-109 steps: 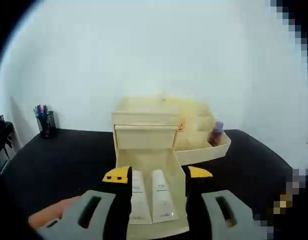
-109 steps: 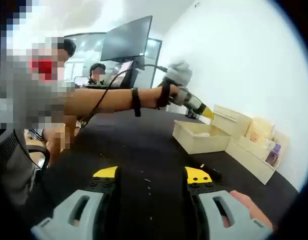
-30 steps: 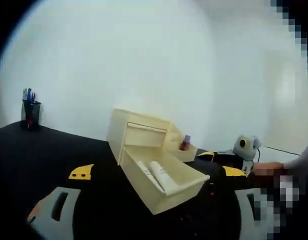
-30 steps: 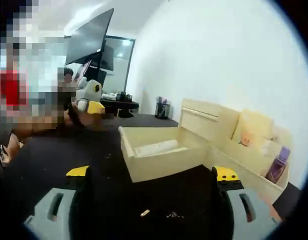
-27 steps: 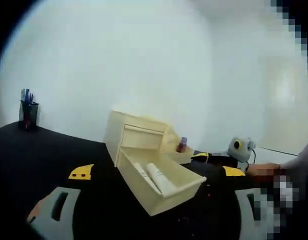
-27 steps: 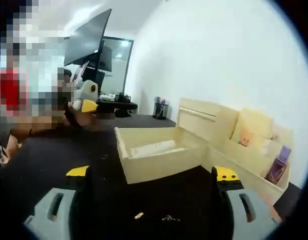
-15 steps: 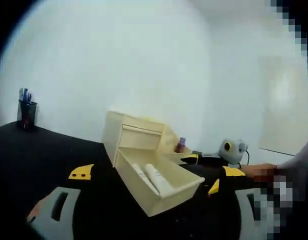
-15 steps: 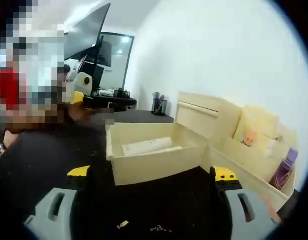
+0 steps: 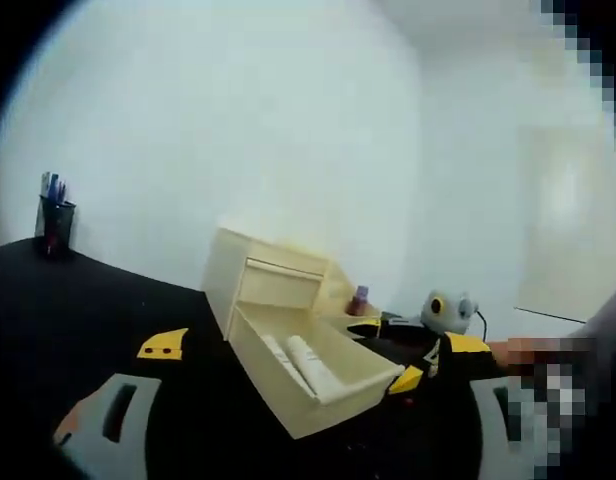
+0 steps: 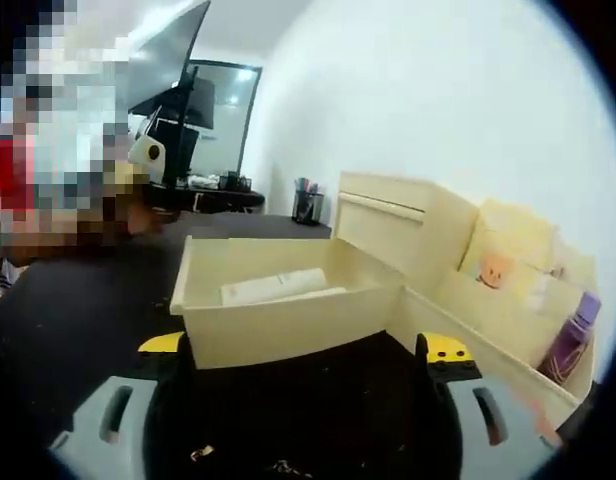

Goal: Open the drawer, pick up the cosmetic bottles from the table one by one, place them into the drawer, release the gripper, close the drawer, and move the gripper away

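The cream drawer (image 9: 323,403) stands pulled out of its cabinet (image 9: 271,283) on the black table, and two white cosmetic tubes (image 9: 296,360) lie in it side by side. My left gripper (image 9: 315,345) is open wide and hangs back from the drawer, with nothing between its jaws. In the right gripper view the drawer front (image 10: 288,335) sits close between the jaws of my open right gripper (image 10: 305,346), and the tubes (image 10: 273,287) show over its rim. The right gripper (image 9: 400,352) enters the left gripper view at the drawer's front right corner.
A side tray on the cabinet holds a purple bottle (image 10: 566,335), also a purple bottle (image 9: 358,298) in the left gripper view. A pen cup (image 9: 53,215) stands at the table's far left. A monitor (image 10: 173,60) and a person's hand are off to the left.
My right gripper has moved in towards the drawer front, which now looms larger between its jaws. The left gripper has hardly moved. The drawer still stands out.
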{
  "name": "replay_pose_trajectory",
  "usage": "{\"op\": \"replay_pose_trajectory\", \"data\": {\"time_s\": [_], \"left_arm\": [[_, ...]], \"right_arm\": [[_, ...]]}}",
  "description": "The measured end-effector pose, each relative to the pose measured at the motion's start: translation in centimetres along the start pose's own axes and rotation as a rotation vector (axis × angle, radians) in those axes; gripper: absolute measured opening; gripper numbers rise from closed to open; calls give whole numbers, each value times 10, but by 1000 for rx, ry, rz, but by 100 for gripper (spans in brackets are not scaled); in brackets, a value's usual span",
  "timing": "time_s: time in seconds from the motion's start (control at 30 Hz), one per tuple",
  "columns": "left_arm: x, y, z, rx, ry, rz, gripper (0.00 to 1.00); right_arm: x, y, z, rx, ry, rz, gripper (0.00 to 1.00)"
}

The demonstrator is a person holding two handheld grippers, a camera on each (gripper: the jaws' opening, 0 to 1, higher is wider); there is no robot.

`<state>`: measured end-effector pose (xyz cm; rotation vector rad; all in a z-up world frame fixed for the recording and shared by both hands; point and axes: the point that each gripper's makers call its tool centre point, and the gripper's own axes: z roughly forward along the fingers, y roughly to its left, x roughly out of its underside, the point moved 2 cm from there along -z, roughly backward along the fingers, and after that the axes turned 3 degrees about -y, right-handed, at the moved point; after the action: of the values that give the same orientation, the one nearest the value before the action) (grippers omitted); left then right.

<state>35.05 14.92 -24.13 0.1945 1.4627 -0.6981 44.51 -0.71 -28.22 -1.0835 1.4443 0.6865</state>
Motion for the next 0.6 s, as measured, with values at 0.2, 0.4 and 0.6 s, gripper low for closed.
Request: {"op": "replay_pose_trajectory", "data": {"time_s": [0.2, 0.4, 0.6], "left_arm": [[-12, 21, 1, -5, 4, -4, 96], [-14, 31, 3, -8, 21, 10, 96], [-19, 37, 4, -10, 19, 9, 95]], "right_arm": [[-2, -1, 2, 4, -2, -18, 90], [-6, -4, 2, 24, -15, -71, 84], [-8, -3, 3, 38, -16, -87, 84]]}}
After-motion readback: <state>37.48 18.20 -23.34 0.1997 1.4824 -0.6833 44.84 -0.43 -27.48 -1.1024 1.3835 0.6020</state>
